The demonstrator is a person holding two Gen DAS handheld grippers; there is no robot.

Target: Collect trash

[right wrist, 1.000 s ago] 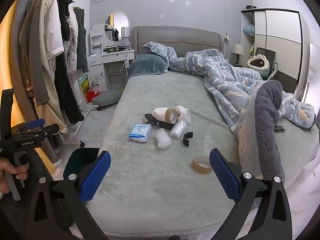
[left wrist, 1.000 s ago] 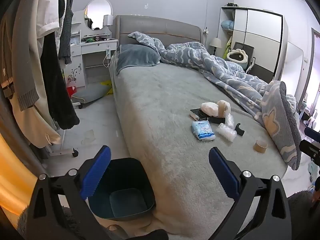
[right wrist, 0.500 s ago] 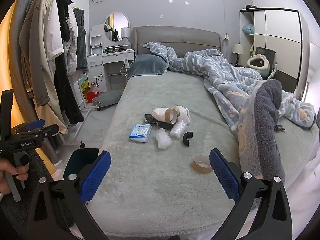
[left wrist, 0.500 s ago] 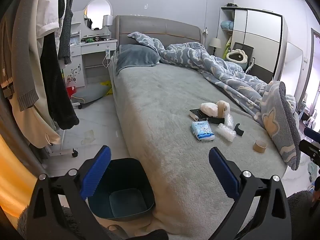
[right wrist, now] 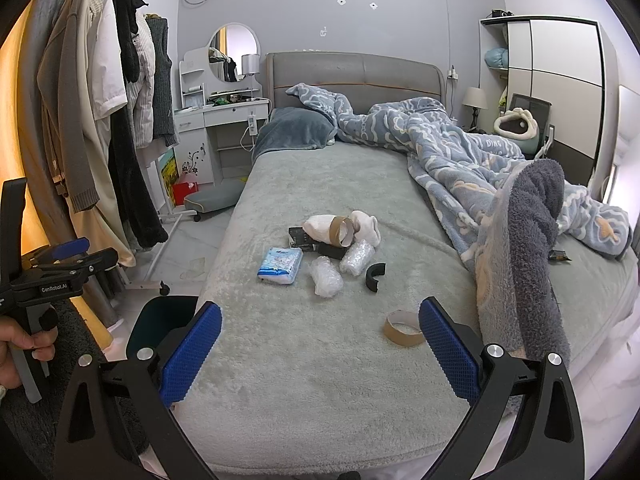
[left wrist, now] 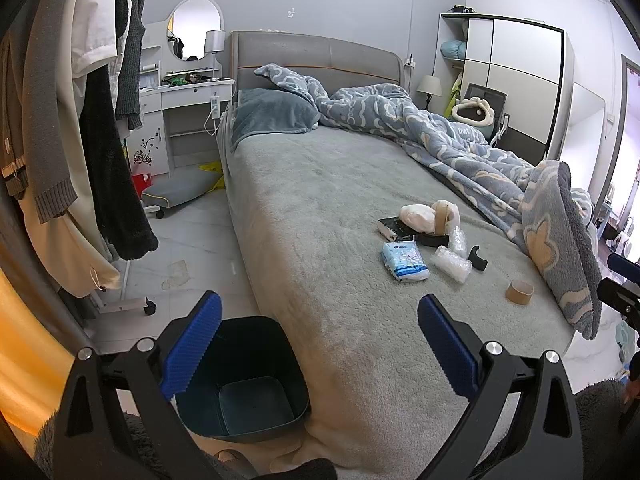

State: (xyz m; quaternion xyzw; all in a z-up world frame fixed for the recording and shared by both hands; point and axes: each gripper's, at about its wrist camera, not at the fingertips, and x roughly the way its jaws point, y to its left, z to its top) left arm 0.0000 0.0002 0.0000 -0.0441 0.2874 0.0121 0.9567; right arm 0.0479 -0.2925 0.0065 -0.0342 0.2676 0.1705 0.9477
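Trash lies in a cluster on the grey bed [right wrist: 320,380]: a blue tissue pack [right wrist: 280,264], two bubble-wrap wads [right wrist: 326,276], a black curved piece [right wrist: 375,276], a cardboard tape ring [right wrist: 403,329], and a white wad with a cardboard roll [right wrist: 340,230]. The same tissue pack [left wrist: 405,261] and tape ring [left wrist: 519,292] show in the left wrist view. A dark bin [left wrist: 244,380] stands on the floor at the bed's near left corner. My left gripper [left wrist: 318,344] hangs open above bin and bed edge. My right gripper [right wrist: 320,344] is open over the bed's foot, short of the trash.
A rumpled blue quilt [right wrist: 460,152] covers the bed's right side. Clothes hang on a rack [right wrist: 112,120] at the left, with a white dressing table [right wrist: 220,120] behind. A hand [right wrist: 20,344] holds the left gripper at the left edge of the right wrist view.
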